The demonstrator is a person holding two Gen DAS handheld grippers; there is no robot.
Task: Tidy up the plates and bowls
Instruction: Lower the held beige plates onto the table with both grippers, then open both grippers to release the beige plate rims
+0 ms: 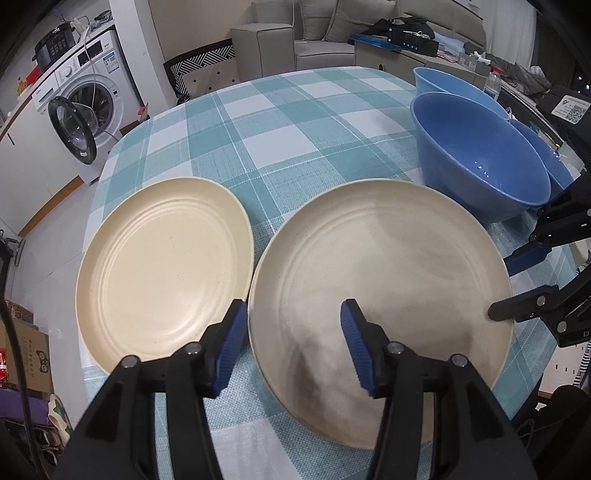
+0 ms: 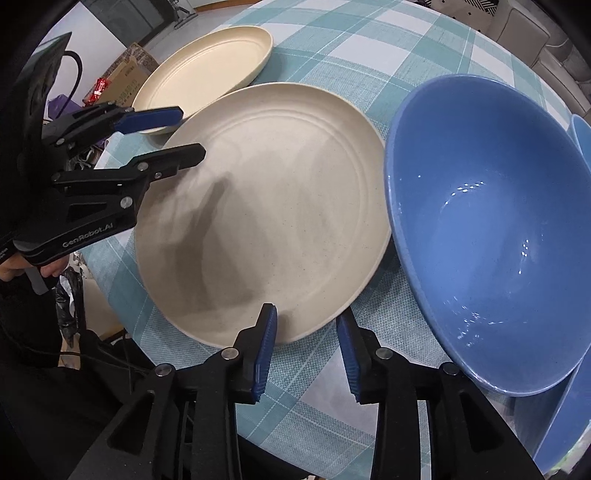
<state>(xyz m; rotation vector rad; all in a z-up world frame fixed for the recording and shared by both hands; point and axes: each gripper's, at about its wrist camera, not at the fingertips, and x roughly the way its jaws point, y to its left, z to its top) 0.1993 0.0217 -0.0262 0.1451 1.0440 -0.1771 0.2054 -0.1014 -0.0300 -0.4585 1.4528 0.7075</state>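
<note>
Two cream plates lie on the checked tablecloth: a nearer one and a yellower one to its left. A blue bowl stands right of the nearer plate, with other blue bowls behind it. My left gripper is open, its jaws straddling the nearer plate's left rim. My right gripper is open, its jaws either side of that plate's right rim. Neither holds anything.
The round table has a teal and white cloth. A washing machine stands at the far left, a sofa behind the table. Boxes sit on the floor beside the table.
</note>
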